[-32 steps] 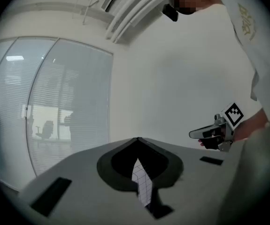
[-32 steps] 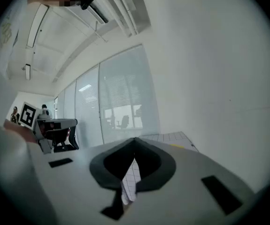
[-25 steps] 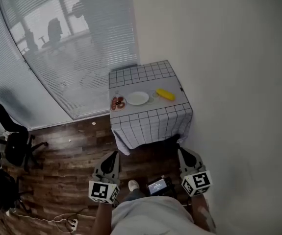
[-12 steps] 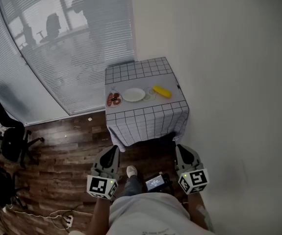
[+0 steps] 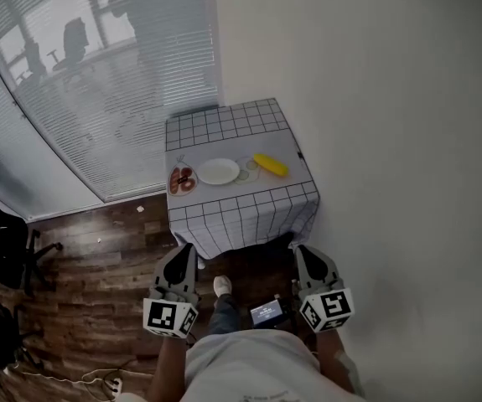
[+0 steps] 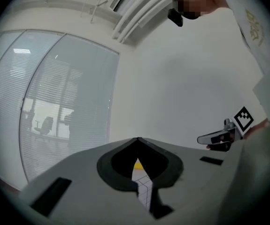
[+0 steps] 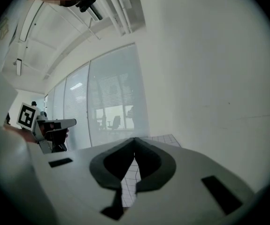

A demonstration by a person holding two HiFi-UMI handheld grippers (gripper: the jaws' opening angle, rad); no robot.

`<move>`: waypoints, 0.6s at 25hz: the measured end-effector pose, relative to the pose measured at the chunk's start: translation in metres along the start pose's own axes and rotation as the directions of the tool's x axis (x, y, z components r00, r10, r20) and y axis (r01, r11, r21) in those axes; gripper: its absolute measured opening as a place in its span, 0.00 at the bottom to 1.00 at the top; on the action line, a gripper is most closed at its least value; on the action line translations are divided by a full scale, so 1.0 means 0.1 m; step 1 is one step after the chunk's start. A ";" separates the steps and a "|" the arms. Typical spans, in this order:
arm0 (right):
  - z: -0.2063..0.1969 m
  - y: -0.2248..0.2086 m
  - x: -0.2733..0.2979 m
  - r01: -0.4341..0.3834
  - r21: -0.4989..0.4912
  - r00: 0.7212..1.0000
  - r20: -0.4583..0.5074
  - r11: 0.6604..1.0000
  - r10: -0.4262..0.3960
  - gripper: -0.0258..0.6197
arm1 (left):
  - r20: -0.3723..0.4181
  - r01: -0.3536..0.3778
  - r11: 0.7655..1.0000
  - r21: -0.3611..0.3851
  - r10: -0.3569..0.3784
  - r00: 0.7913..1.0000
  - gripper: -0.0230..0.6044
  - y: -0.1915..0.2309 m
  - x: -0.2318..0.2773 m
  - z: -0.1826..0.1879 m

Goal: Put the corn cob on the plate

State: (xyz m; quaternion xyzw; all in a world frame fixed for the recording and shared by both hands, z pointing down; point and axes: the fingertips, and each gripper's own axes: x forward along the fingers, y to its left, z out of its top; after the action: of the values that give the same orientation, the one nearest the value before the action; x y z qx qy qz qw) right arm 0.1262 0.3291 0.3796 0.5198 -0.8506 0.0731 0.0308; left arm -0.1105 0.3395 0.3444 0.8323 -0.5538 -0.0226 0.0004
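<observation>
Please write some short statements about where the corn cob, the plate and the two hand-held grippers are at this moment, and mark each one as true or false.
1. The corn cob lies on the plate. False: it lies on the checked tablecloth, to the right of the plate in the head view and apart from it.
2. The left hand-held gripper and the right hand-held gripper are both shut and hold nothing. True.
3. The plate is empty. True.
4. The right hand-held gripper touches the tablecloth. False: both hand-held grippers are short of the table, above the wooden floor.
</observation>
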 end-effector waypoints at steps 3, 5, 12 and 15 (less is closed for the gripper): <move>0.00 -0.10 0.33 0.006 -0.003 1.000 -0.017 1.000 -0.006 0.05 | -0.007 0.008 1.000 0.001 -0.008 1.000 0.05 0.21 0.34 -0.09; 0.02 -0.17 0.57 0.007 -0.023 0.999 -0.034 1.000 -0.007 0.05 | -0.019 0.011 1.000 -0.006 -0.011 1.000 0.05 0.36 0.59 -0.11; 0.18 -0.41 1.32 0.051 -0.034 0.998 -0.043 0.998 -0.052 0.05 | -0.064 0.080 0.997 0.006 -0.079 0.995 0.05 0.79 1.44 -0.24; 0.28 -0.52 1.58 0.072 -0.046 0.997 -0.004 0.996 -0.073 0.05 | -0.067 0.107 0.994 0.027 -0.105 0.992 0.05 0.95 1.79 -0.23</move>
State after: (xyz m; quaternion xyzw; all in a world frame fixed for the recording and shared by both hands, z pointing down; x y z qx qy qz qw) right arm 0.1008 0.1628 0.3768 0.5492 -0.8326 0.0537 0.0478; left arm -0.1284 0.1374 0.3627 0.8607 -0.5090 0.0132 0.0049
